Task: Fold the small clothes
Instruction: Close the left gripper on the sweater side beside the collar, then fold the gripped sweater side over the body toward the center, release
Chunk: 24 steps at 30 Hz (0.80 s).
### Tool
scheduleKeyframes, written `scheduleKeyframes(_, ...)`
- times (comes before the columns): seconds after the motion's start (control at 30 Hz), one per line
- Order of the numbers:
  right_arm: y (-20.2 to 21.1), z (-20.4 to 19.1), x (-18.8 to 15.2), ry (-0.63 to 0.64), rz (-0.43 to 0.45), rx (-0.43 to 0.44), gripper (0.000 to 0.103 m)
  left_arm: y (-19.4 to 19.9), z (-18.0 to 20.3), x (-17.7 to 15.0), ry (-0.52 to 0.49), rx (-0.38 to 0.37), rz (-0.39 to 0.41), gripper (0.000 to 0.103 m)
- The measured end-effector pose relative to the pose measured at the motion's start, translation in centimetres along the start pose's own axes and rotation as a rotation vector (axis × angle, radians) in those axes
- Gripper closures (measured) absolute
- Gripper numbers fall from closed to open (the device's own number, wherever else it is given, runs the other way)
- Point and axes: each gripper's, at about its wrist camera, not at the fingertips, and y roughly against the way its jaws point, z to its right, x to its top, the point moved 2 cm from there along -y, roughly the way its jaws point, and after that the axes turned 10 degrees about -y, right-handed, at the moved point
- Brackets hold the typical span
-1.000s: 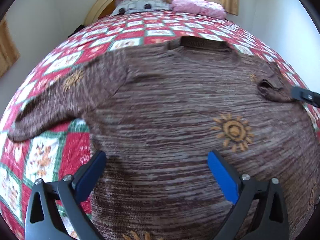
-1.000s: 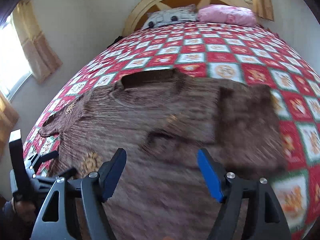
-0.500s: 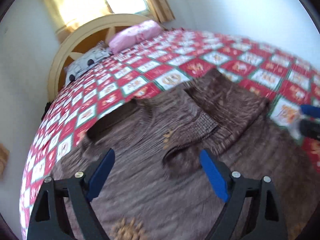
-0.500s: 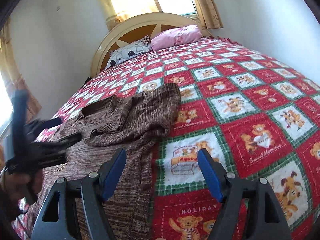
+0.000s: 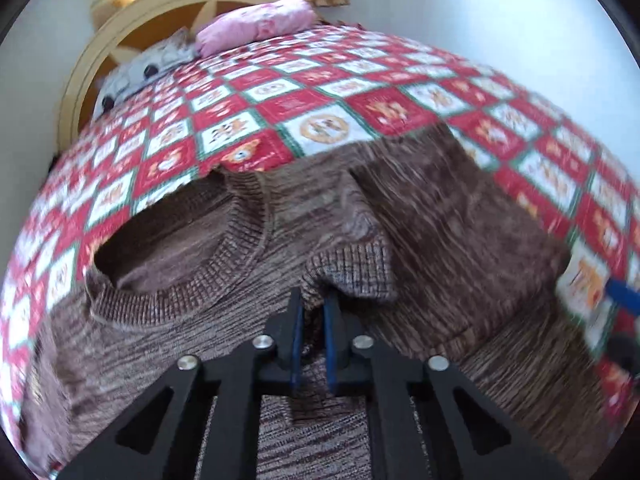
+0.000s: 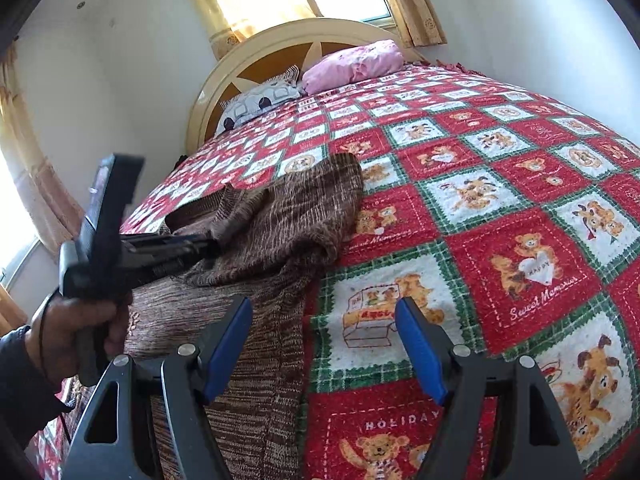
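Note:
A brown knit sweater (image 5: 440,220) lies flat on the bed with its neck opening (image 5: 180,248) toward the headboard. One sleeve is folded across the chest, and its ribbed cuff (image 5: 352,276) lies just ahead of my left gripper (image 5: 313,300). That gripper's jaws are closing tight, with the cuff's edge pinched between the blue pads. In the right wrist view the same gripper (image 6: 212,246) reaches in from the left onto the sweater (image 6: 280,232), held by a hand (image 6: 80,320). My right gripper (image 6: 322,312) stands open with nothing between its fingers, hovering over the sweater's side edge and the bedspread.
A red, white and green teddy-bear bedspread (image 6: 500,200) covers the bed. A pink pillow (image 6: 352,64) and a grey patterned pillow (image 6: 260,102) lie against the cream headboard (image 6: 280,34). Curtained windows and white walls surround the bed.
My left gripper moved across the sweater to the folded sleeve's cuff and went from wide open to shut on it. The right gripper swung off the sweater toward its side edge, staying open.

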Motion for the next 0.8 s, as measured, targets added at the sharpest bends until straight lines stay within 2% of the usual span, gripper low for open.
scheduleKeyframes(0.17,-0.5,0.2,0.0,-0.002,-0.018,-0.006,0.029,1.1,-4.4,-0.7,0.261,-0.215,0.04,0.096)
scheduleKeyframes(0.2,-0.5,0.2,-0.1,-0.001,-0.02,-0.007,0.029,1.2,-5.7,-1.2,0.345,-0.289,0.049,0.096)
scheduleKeyframes(0.27,-0.6,0.1,-0.1,0.002,-0.023,-0.007,0.029,0.9,-7.0,-1.5,0.433,-0.343,0.056,0.097)
scheduleKeyframes(0.4,-0.9,0.2,0.0,0.003,-0.028,-0.008,0.029,0.8,-8.2,-1.7,0.462,-0.349,0.06,0.097)
scheduleKeyframes(0.5,-1.0,0.2,0.0,0.002,-0.034,-0.005,0.029,1.2,-9.2,-2.4,0.514,-0.394,0.054,0.097)
scheduleKeyframes(0.8,-1.5,0.3,0.0,0.003,-0.048,-0.011,0.029,0.9,-13.0,-5.4,0.589,-0.39,-0.018,0.097)
